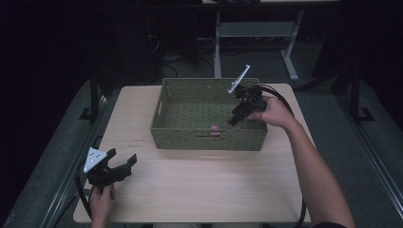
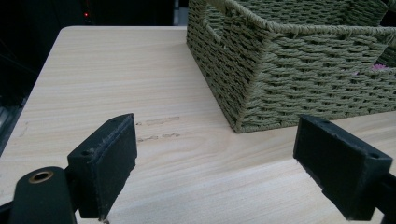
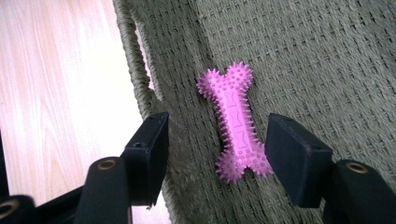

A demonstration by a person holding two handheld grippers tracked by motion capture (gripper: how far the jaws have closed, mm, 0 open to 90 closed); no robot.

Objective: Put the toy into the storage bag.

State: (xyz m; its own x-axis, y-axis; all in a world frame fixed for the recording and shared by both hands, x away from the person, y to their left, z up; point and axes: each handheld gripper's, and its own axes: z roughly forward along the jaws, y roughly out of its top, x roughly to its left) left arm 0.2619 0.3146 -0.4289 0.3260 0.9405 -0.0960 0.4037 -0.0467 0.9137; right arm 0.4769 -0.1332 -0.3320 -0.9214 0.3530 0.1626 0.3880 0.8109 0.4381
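Pink bone toy loose on basket floor beneath right gripper, jaws apart, hand tilted down.

Your pink spiky bone toy lies flat on the green woven basket's floor, below and between your right gripper's parted jaws. It seems to rest near the basket's wall.
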